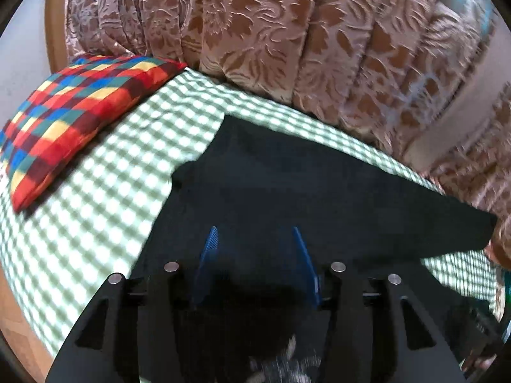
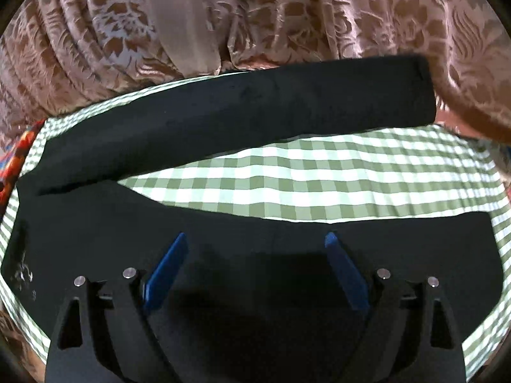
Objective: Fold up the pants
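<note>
Black pants [image 1: 287, 178] lie spread flat on a green-and-white checked cloth [image 1: 95, 198]. In the right wrist view the pants [image 2: 223, 118] show two legs apart in a V, the far leg along the curtain and the near leg [image 2: 223, 233] under my gripper. My left gripper [image 1: 255, 234] is open, its blue fingers [image 1: 209, 249] over the waist end of the pants. My right gripper [image 2: 255, 239] is open wide, its blue fingers [image 2: 169, 265] just above the near leg. Neither holds cloth.
A red, blue and yellow checked pillow [image 1: 73, 115] lies on the checked cloth [image 2: 303, 178] at the left. A brown floral curtain [image 1: 287, 32] hangs close behind the surface; it fills the top of the right wrist view [image 2: 287, 16]. A wooden edge [image 1: 12, 328] shows lower left.
</note>
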The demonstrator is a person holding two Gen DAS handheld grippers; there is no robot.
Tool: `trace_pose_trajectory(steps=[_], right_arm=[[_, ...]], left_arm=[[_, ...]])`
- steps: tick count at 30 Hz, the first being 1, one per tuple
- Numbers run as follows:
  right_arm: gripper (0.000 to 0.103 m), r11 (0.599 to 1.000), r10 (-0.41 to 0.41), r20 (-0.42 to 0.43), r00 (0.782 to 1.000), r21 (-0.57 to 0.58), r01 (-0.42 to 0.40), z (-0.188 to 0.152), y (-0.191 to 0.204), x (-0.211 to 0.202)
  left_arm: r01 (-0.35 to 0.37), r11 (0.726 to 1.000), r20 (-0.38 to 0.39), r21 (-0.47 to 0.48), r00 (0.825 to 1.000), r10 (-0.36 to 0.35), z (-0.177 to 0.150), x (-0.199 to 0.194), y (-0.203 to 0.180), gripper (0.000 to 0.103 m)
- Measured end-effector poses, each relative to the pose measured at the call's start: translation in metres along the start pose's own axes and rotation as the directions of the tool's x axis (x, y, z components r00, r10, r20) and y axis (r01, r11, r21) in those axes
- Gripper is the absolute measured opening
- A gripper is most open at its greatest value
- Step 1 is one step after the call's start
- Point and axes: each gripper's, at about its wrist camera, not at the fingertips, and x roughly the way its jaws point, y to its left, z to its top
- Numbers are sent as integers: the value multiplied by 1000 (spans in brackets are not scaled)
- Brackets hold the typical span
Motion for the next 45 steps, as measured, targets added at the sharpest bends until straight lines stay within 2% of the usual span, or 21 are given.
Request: trace_pose_trajectory(steps=[3, 9, 15, 18, 21, 22, 23, 24, 25, 27, 29, 31, 32, 34, 37, 39, 41, 45], right_arm=[[88, 1000, 12, 17, 1000, 3, -12, 0, -1, 2], [88, 999, 17, 38, 999, -31, -16, 7, 11, 4], [90, 997, 14, 48, 999, -78, -10, 13, 24, 1], [91, 997, 12, 40, 999, -75, -9, 15, 24, 2], [91, 998, 0, 34, 999, -66, 2, 17, 21, 4], [91, 998, -4, 31, 1000, -60, 6, 17, 19, 5], [91, 998, -7, 29, 1000, -57, 9, 17, 18, 5], [91, 999, -10, 27, 1000, -53, 12, 17, 17, 5], [91, 999, -11, 27, 1000, -50, 13, 17, 16, 4], [91, 999, -10, 27, 1000, -47, 12, 18, 14, 4], [91, 999, 7, 24, 1000, -31, -7, 20, 13, 3], [91, 999, 45, 21, 999, -12, -44, 23, 11, 0], [91, 997, 71, 22, 997, -5, -71, 25, 11, -2], [91, 992, 123, 10, 992, 13, -123, 28, 10, -3], [88, 965, 256, -39, 966, 67, -253, 34, 8, 2], [77, 931, 356, -82, 931, 120, -345, 41, 8, 10], [70, 902, 422, -108, 900, 145, -406, 51, 12, 16], [62, 862, 502, -134, 855, 163, -481, 80, 28, 30]], left_arm=[[31, 998, -17, -61, 999, -32, 36, 26, 19, 48], [86, 974, -67, -210, 993, -102, 101, 90, 44, 48], [47, 934, -122, -353, 988, -96, 134, 150, 54, 48], [2, 935, -152, -356, 987, -60, 144, 176, 50, 48], [-65, 944, -214, -323, 977, -6, 146, 203, 40, 48], [-82, 947, -230, -309, 973, 9, 146, 209, 38, 40], [-90, 956, -217, -278, 976, 29, 145, 209, 33, 28], [-87, 967, -199, -240, 979, 38, 145, 207, 27, 17], [-67, 975, -171, -211, 985, 31, 143, 200, 21, 13], [-19, 985, -87, -169, 996, 4, 139, 175, 9, 11], [28, 993, -5, -115, 1000, -29, 135, 146, -3, 11], [104, 994, 94, -27, 990, -101, 123, 101, -20, 11], [158, 987, 147, 28, 976, -160, 112, 74, -30, 11], [217, 966, 214, 143, 946, -244, 85, 31, -46, 11], [308, 924, 211, 227, 911, -355, 47, -9, -56, 9], [345, 907, 191, 242, 899, -393, 19, -26, -54, 9], [366, 898, 175, 244, 894, -412, -10, -42, -47, 9], [387, 895, 143, 220, 895, -422, -56, -57, -28, 8]])
